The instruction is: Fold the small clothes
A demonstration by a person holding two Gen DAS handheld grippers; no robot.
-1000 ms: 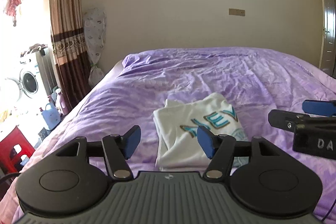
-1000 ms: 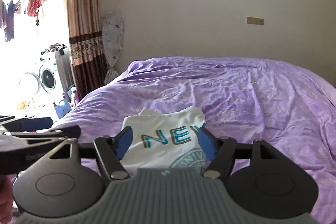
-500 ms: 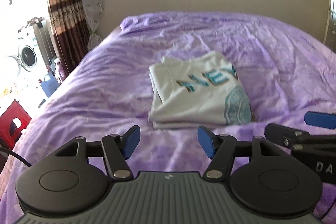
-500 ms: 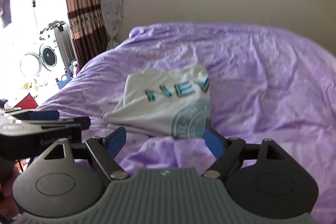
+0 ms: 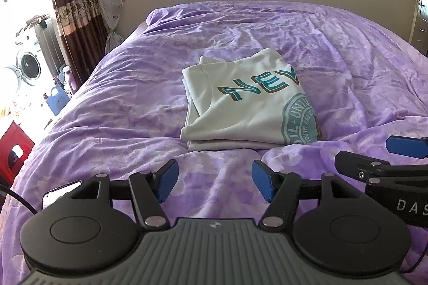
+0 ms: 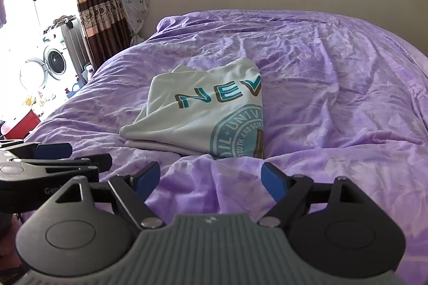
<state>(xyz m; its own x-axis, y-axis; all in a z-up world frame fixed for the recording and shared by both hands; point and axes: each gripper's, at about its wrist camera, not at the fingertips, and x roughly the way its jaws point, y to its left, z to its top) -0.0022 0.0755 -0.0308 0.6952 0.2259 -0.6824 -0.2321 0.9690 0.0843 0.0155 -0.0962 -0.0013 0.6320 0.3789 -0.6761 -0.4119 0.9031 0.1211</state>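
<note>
Both grippers are empty. The left gripper [image 5: 214,180] holds its jaws spread over bare cover. The right gripper [image 6: 211,180] has just been opening its jaws, and nothing is between them. They sit low in their frames, side by side, and neither touches the shirt [image 5: 248,103].

The shirt lies in the middle of each frame on the bed [image 5: 347,65], already folded into a thick rectangle of several layers, its stacked edges facing the grippers. It is soft, pale knit cloth with teal letters and a round teal print. The purple cover under it is thin, crumpled and full of ridges, with one raised fold just before the shirt's near edge.

Several things could go wrong, in my judgement. A jaw that comes in low may pinch the cover together with the shirt, because the two lie pressed against each other. A pinch on the top layer only would pull the fold open. The soft bed gives way under pressure, so pushing down may bury the edge.
</note>
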